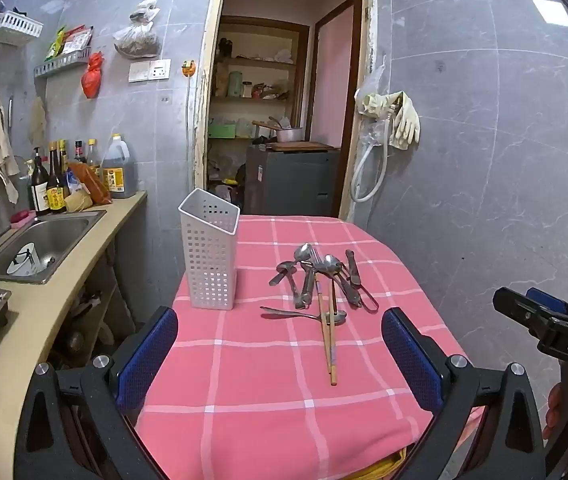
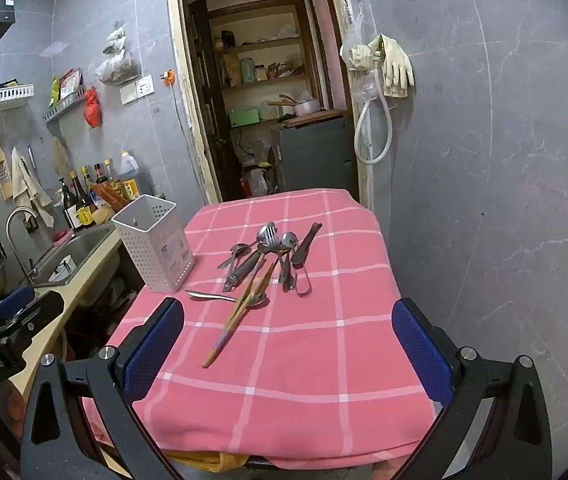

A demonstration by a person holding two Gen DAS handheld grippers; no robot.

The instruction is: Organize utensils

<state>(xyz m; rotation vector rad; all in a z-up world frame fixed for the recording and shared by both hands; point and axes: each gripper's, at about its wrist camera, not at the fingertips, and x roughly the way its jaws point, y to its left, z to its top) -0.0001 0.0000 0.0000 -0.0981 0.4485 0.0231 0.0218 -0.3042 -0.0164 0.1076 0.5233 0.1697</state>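
Observation:
A white perforated utensil holder (image 1: 209, 254) (image 2: 155, 242) stands upright and empty at the left edge of a table with a pink checked cloth (image 1: 284, 380) (image 2: 304, 344). A pile of metal spoons, forks and knives (image 1: 320, 276) (image 2: 271, 252) lies right of it. A pair of wooden chopsticks (image 1: 328, 340) (image 2: 239, 312) runs from the pile toward me, across a lone spoon (image 1: 304, 314) (image 2: 223, 297). My left gripper (image 1: 279, 356) is open and empty above the table's near end. My right gripper (image 2: 288, 352) is open and empty there too, and shows in the left wrist view (image 1: 544, 320).
A counter with a steel sink (image 1: 39, 244) (image 2: 79, 248), tap and several bottles (image 1: 55, 184) runs along the left, close to the table. A doorway (image 1: 284, 120) to a storeroom opens behind the table. A tiled wall (image 1: 484, 160) bounds the right side.

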